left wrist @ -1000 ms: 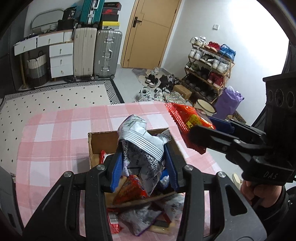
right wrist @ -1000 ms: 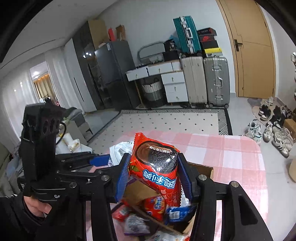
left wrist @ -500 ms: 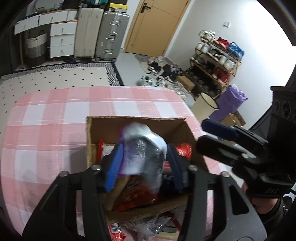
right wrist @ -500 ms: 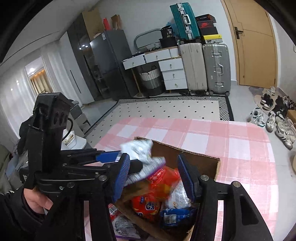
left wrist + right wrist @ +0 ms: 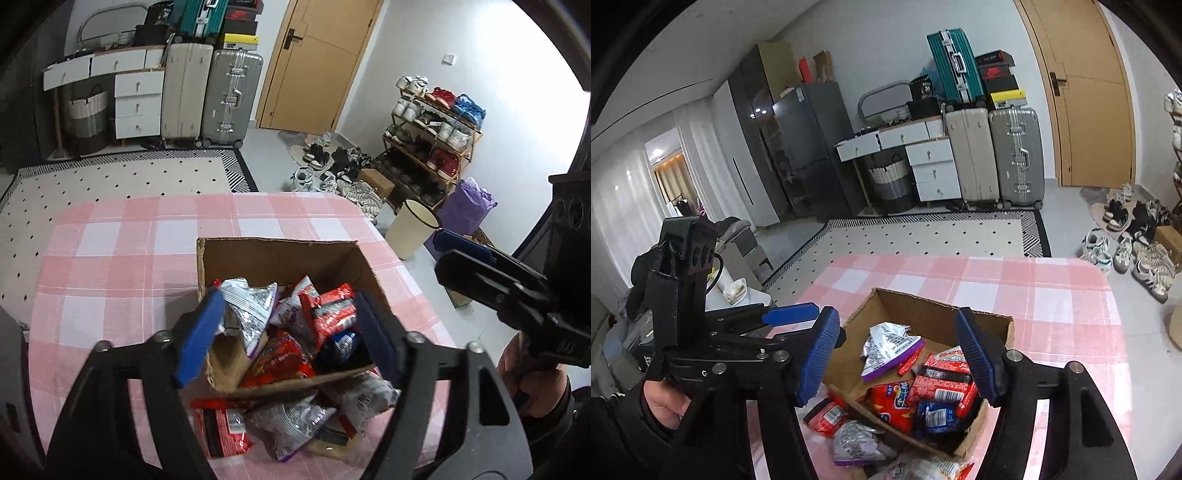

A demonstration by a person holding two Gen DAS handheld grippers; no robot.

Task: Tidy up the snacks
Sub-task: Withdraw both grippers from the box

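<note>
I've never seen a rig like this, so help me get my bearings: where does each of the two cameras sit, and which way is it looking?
Left wrist view: rides on the left gripper, looking down along its opening, empty jaws into the cardboard box; the right gripper and the hand holding it show at right.
Right wrist view: rides on the right gripper, jaws opening and empty over the box; the left gripper and its hand show at left.
Shared: box, snack packets, pink checked tablecloth, suitcases, door.
</note>
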